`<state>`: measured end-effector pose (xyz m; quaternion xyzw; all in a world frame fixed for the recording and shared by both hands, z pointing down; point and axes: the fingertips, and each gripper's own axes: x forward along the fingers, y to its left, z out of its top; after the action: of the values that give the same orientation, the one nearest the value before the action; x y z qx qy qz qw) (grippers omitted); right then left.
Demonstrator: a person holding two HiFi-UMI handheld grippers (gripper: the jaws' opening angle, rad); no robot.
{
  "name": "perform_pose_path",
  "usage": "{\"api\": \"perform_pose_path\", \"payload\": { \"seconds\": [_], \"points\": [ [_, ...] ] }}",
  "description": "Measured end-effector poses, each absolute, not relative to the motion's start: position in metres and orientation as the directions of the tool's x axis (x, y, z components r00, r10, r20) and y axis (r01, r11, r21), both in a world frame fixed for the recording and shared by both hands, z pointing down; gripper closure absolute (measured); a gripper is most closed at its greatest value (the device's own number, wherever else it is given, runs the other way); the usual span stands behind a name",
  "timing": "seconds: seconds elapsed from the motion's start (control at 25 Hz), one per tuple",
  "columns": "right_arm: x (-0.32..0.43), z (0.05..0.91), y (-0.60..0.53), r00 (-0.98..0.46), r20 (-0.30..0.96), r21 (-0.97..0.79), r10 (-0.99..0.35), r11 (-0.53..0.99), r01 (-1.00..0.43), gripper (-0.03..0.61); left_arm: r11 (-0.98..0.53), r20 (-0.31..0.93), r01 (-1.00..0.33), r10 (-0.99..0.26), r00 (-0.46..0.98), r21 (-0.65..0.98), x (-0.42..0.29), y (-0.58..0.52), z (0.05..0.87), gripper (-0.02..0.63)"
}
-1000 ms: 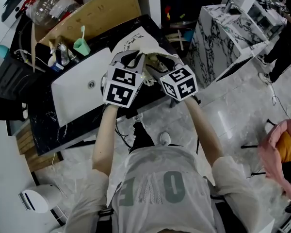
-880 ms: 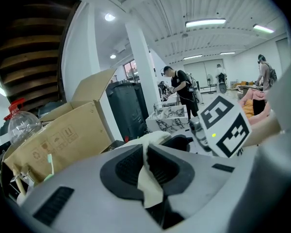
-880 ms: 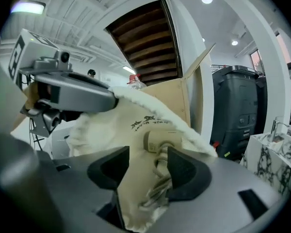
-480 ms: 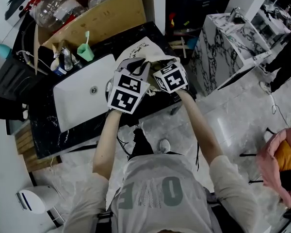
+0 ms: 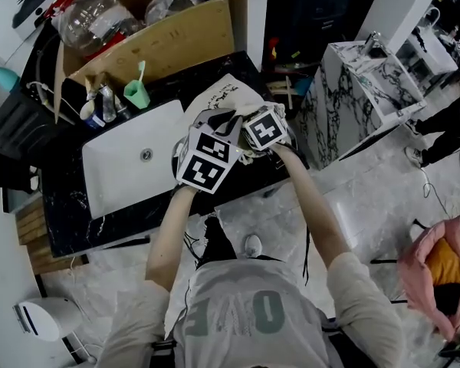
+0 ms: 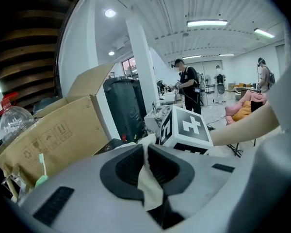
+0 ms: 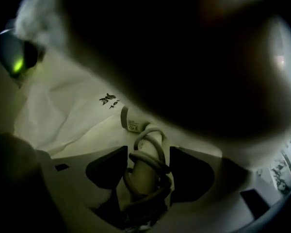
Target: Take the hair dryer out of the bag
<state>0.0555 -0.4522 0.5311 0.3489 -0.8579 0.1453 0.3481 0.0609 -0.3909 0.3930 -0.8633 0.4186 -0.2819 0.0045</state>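
Observation:
A white cloth bag (image 5: 221,96) with black print lies on the black counter (image 5: 67,205) beside the sink. My left gripper (image 6: 146,168) is shut on a fold of the bag's rim (image 6: 149,188) and holds the mouth up. My right gripper (image 7: 144,173) points down into the bag's mouth, jaws wide open. Between its jaws lies the hair dryer (image 7: 148,141), a pale handle wound with grey cord, with a gap on each side. In the head view both marker cubes sit close together over the bag, left (image 5: 207,158) and right (image 5: 264,129). The dryer is hidden there.
A white sink (image 5: 130,159) fills the counter left of the bag. Behind it stand a green cup with a toothbrush (image 5: 136,92), bottles and an open cardboard box (image 5: 169,37). A marble-pattern cabinet (image 5: 360,83) stands to the right. People stand far off (image 6: 188,89).
My right gripper has gone forward and down into the bag's mouth, next to the left one. The left gripper has kept its hold on the rim.

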Motion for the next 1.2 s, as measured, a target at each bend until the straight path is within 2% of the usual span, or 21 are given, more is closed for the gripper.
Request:
{"api": "perform_pose_path", "payload": {
  "seconds": [0.44, 0.6, 0.8, 1.2],
  "points": [
    [0.041, 0.548, -0.461, -0.531, 0.761, -0.097, -0.373, 0.743, -0.662, 0.311, -0.636, 0.511, -0.74, -0.721, 0.468, -0.221, 0.047, -0.402, 0.41, 0.562],
    [0.04, 0.548, -0.462, -0.534, 0.758, -0.106, -0.374, 0.738, -0.667, 0.322, -0.635, 0.506, -0.747, -0.719, 0.477, -0.198, 0.045, -0.404, 0.413, 0.561],
    [0.056, 0.554, -0.466, -0.469, 0.789, -0.051, -0.396, 0.718, -0.694, 0.328, -0.628, 0.504, -0.755, -0.722, 0.474, -0.189, 0.042, -0.408, 0.416, 0.562],
    [0.055, 0.548, -0.463, -0.507, 0.765, -0.101, -0.398, 0.703, -0.704, 0.333, -0.625, 0.497, -0.759, -0.725, 0.477, -0.182, 0.042, -0.411, 0.416, 0.563]
  ]
}}
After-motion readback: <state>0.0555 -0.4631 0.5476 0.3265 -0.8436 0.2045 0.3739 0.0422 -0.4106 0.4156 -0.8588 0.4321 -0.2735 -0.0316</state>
